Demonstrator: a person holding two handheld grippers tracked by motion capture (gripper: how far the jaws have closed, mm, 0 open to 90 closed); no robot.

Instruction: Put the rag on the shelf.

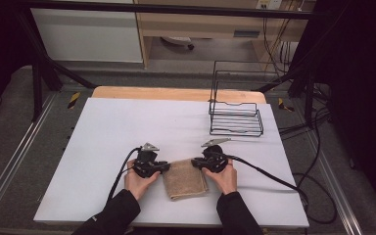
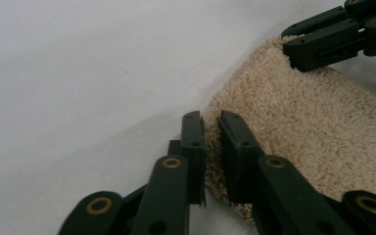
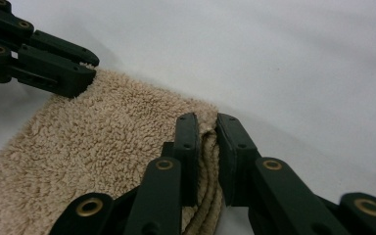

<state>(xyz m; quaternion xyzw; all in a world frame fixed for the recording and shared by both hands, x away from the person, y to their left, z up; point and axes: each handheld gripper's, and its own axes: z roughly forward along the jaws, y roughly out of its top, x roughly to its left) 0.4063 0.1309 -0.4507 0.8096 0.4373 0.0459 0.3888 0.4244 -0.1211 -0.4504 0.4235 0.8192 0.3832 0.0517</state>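
Towel [image 1: 185,178], one, tan and folded, lies on the white table top [image 1: 127,132] near the person's edge, between the two grippers. Left gripper [image 2: 211,147] is pinched on the towel's far left corner; in its own view the cloth edge is squeezed between the two black jaws. Right gripper [image 3: 208,147] is pinched on the far right corner, with the folded layers bunched between its jaws. Each gripper view also shows the other gripper on the opposite corner. One black wire rack [image 1: 236,110] stands well apart at the table's far right.
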